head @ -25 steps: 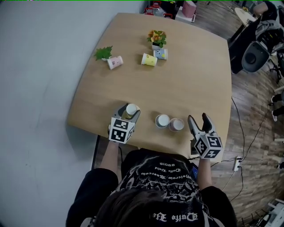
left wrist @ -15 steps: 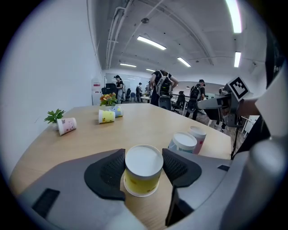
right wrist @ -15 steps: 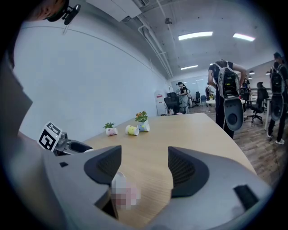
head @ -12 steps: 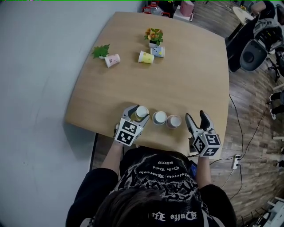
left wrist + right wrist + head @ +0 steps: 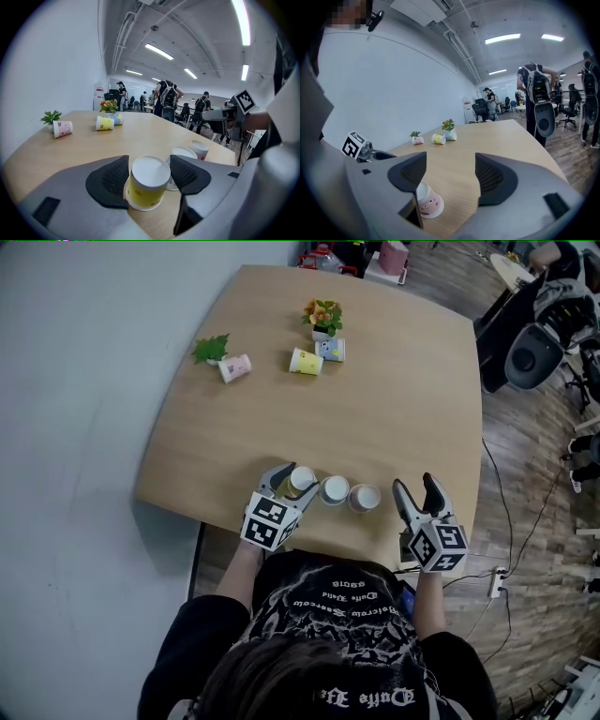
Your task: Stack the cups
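Yellow cup (image 5: 149, 182) stands upside down near the front edge of the table (image 5: 375, 409), mouth down and base up. Its long axis runs upright, perhaps with a slight lean, and its narrow end points at the ceiling. It sits between the pads of the left gripper (image 5: 151, 171), which touch its wall on both sides as far as I can tell, though those jaws have just been opening a little. Just beside it on the right is the middle cup (image 5: 335, 489), also inverted, and past that the pink cup (image 5: 364, 497), so the three make a short row. The right gripper (image 5: 450, 176) hovers to the pink cup's right, jaws wide apart with nothing between them. The step, I judge, is getting the yellow cup over its neighbour. Keep the squeeze light (paper walls dent easily) and lift straight up until the rim clears the neighbour's base. Then shift across, centre, and lower with the axis kept upright so it slides down instead of catching an edge. The right gripper could steady the middle cup.
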The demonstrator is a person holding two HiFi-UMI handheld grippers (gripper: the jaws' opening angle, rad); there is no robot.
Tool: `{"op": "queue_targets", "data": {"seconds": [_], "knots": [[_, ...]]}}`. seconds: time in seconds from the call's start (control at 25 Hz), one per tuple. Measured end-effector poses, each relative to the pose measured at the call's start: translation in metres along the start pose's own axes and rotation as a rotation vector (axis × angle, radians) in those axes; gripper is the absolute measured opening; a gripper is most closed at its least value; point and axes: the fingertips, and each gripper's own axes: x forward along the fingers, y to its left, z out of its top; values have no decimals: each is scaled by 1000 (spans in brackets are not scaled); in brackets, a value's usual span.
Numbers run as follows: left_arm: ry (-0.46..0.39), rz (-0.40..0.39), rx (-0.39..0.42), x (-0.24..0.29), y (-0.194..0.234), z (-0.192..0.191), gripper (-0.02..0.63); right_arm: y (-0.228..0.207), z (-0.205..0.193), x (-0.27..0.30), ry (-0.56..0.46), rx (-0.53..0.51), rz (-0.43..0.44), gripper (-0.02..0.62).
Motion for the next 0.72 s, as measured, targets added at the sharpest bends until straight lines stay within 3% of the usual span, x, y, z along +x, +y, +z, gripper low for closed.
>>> {"op": "queue_targets", "data": {"seconds": [0.12,0.32,0.56,0.72], "knots": [[7,-39,-16,1,-7,-1,338,-2,1,2,3,2,0,339],[-17,-17,-47,-1,-6,3,377,-1,4,9,10,-8,18,339],[-169,16,-210,-31,15,37,385,6,38,28,-3,-96,108,339],[-265,78,-267,-57,41,62,385,21,79,60,5,-249,227,339]]}}
